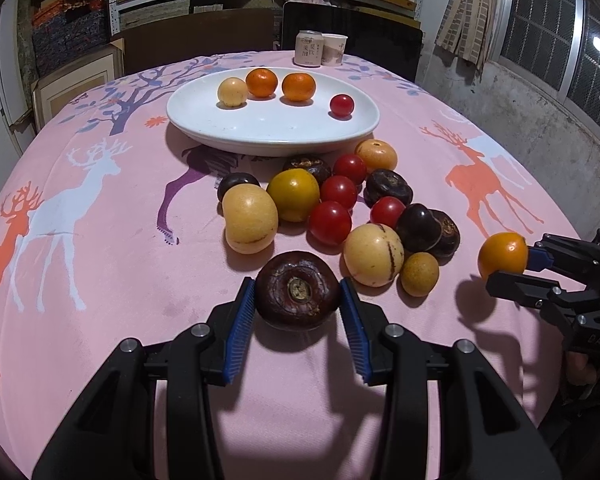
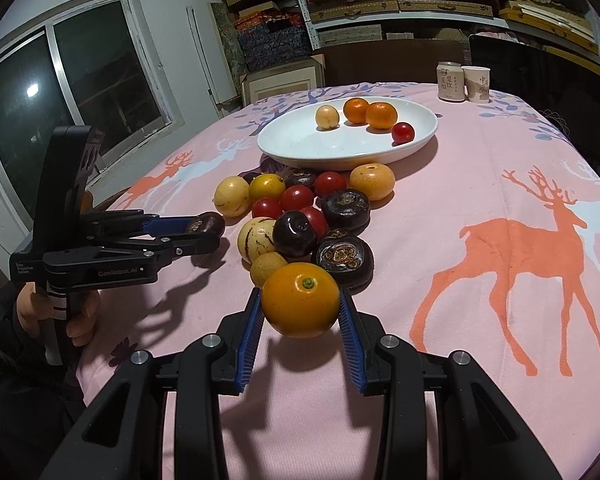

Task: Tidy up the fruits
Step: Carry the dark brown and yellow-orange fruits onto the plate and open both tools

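My left gripper (image 1: 298, 294) is shut on a dark brown water chestnut (image 1: 297, 295), held just above the pink tablecloth; it also shows in the right wrist view (image 2: 204, 232). My right gripper (image 2: 301, 306) is shut on a yellow-orange fruit (image 2: 301, 306), which shows at the right of the left wrist view (image 1: 503, 254). A white oval plate (image 1: 260, 128) holds a pale yellow fruit (image 1: 232, 92), two oranges (image 1: 261, 82) and a cherry tomato (image 1: 341, 105). A pile of mixed fruits (image 1: 332, 208) lies on the cloth in front of the plate.
A drink can (image 1: 309, 49) and a paper cup (image 1: 334, 49) stand at the table's far edge. Dark chairs stand behind the table. Shelves of boxes line the back wall. The pink deer-print tablecloth (image 1: 100, 240) covers the table.
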`<move>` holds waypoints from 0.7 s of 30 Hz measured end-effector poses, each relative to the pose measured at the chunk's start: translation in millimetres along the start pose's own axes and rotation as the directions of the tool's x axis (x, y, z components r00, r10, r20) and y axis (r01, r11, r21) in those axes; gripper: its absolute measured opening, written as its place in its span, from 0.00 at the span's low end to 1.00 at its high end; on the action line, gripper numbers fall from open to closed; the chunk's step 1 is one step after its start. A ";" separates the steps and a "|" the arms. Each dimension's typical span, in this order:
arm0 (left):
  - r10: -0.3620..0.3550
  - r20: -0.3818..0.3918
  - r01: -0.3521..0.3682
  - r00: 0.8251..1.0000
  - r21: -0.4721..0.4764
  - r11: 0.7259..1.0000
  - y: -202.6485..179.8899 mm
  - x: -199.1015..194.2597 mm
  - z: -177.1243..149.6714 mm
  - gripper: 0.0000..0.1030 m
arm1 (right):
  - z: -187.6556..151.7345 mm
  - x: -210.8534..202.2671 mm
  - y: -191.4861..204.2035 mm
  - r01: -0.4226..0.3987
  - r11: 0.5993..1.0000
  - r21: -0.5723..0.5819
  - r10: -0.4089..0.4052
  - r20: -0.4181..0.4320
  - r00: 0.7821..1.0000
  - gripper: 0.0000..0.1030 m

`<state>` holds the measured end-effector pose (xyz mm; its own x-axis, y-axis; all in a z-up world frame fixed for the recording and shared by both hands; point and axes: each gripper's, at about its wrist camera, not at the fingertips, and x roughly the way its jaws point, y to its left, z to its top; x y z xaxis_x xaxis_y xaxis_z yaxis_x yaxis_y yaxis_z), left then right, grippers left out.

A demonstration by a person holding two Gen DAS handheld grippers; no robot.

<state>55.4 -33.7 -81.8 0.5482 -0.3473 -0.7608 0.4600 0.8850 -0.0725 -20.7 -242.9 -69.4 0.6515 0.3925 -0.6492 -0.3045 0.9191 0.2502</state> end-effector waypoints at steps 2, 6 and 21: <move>0.001 0.007 -0.001 1.000 -0.003 1.000 1.0 -3.8 0.6 0.41 | 1.3 0.3 -2.1 -0.001 1.000 0.011 0.001 -0.003 1.000 0.37; 0.009 0.050 -0.009 0.999 -0.006 1.000 4.8 -21.0 10.6 0.41 | 6.8 -3.9 -7.8 -0.004 0.999 0.039 0.004 -0.006 1.000 0.37; 0.021 0.124 -0.018 0.992 -0.026 0.999 25.6 -4.1 118.0 0.41 | 123.3 0.1 -13.9 0.038 0.999 -0.034 -0.035 0.098 0.995 0.37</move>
<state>147.3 -46.3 -4.5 0.6400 -0.3641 -0.6766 0.4315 0.8989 -0.0756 69.3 -251.3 15.6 0.7265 0.3620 -0.5841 -0.3030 0.9317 0.2005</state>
